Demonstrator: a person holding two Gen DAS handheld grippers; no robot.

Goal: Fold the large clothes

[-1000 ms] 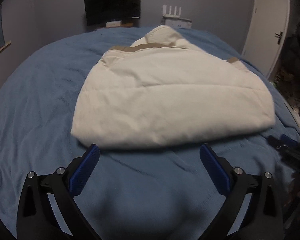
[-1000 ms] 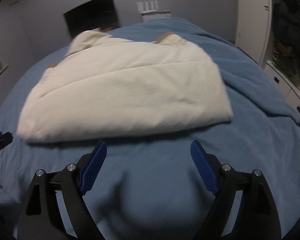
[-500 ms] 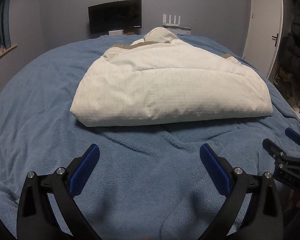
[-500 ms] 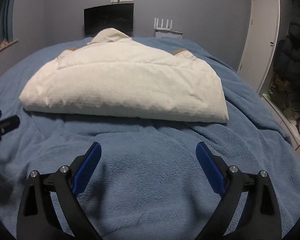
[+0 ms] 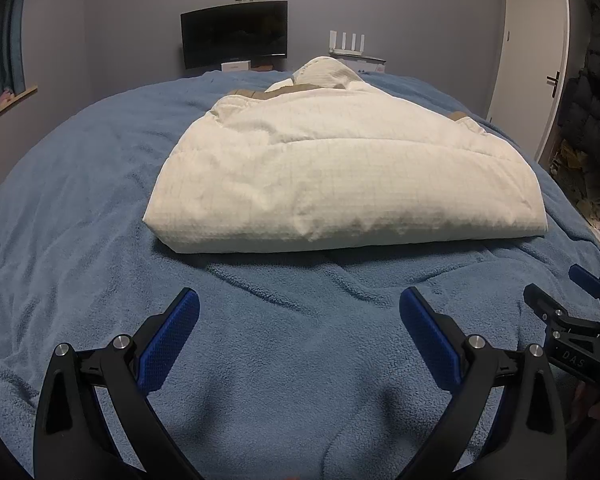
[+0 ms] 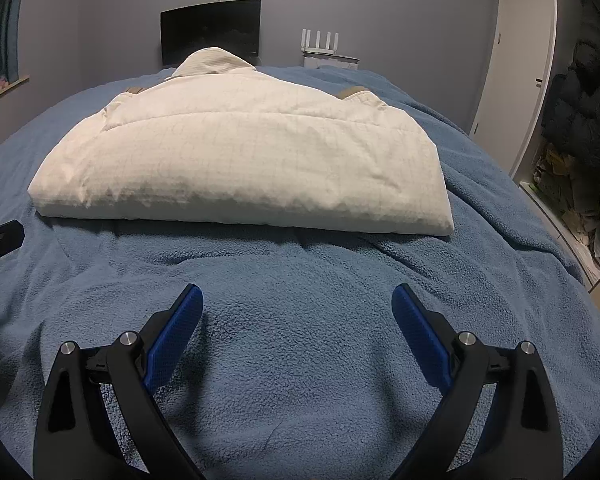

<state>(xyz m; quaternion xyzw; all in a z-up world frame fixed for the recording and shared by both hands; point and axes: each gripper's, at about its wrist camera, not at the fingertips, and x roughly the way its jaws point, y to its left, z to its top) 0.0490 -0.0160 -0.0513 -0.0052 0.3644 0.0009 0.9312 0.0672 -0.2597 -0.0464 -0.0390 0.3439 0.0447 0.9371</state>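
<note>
Because the cream-white quilted padded jacket (image 5: 340, 176) already lies as a thick, springy bundle on the blue fleece bed cover (image 5: 100, 208), the likeliest trouble, as I judge it, is the puffy filling pushing the layers apart again. A pinch that takes only the top layer of the jacket's near edge would peel that layer back and leave the rest behind. A pinch that goes too low would catch the fleece just under the jacket and drag the bed cover along with it. If only one side of the jacket were lifted, the bundle could twist and end up lopsided. The raised collar or hood part at the jacket's far end stands up loosely and could flop sideways when the bundle is moved; how it is tucked cannot be told.

The left gripper (image 5: 300, 312) hangs on the near side of the jacket, towards its left corner, with its blue-padded jaws spread wide, holding nothing and clear of the jacket. The right gripper (image 6: 298, 304) sits on the near side too, towards the jacket's right half. Its jaws have just been opening and now stand wide apart, with only bare fleece showing between them. Neither pair touches the jacket. Whether their undersides brush the fleece cannot be told.
</note>
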